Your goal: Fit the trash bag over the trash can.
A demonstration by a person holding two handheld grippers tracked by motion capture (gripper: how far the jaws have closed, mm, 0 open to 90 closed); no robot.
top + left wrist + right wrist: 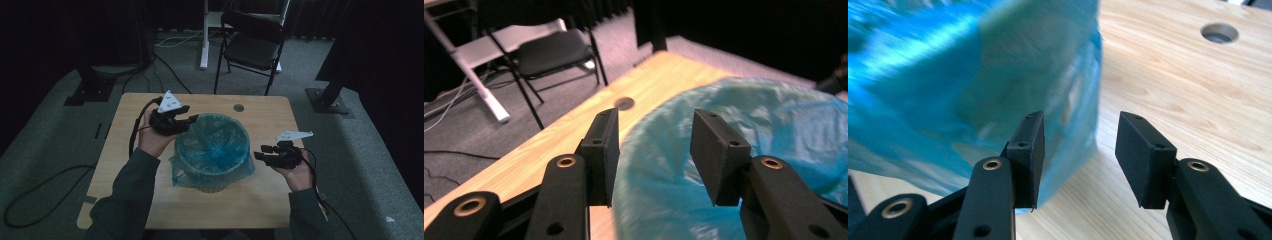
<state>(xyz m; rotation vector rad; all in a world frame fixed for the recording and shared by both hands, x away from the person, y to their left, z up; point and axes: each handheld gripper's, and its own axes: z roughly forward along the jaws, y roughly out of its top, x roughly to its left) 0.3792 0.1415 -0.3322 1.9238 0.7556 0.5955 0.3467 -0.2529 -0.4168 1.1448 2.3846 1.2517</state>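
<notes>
Rectangular light wooden desk (260,195). Round bin lined with a thin blue plastic bag (214,150): desk centre. Left gripper (184,121), jaws apart, at bag's far-left rim. Right gripper (261,153), jaws apart, just beside bag's right side. Risk: snagged film tearing or tipping the bin.

Blue bag (973,65) blurred, cut off top-left.

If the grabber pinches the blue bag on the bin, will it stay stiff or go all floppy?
Probably floppy: the blue bag looks thin, see-through and crinkled, draped loosely over the bin. It likely weighs little, so it should lift easily. Its shiny film may slip between the left gripper pads.
</notes>
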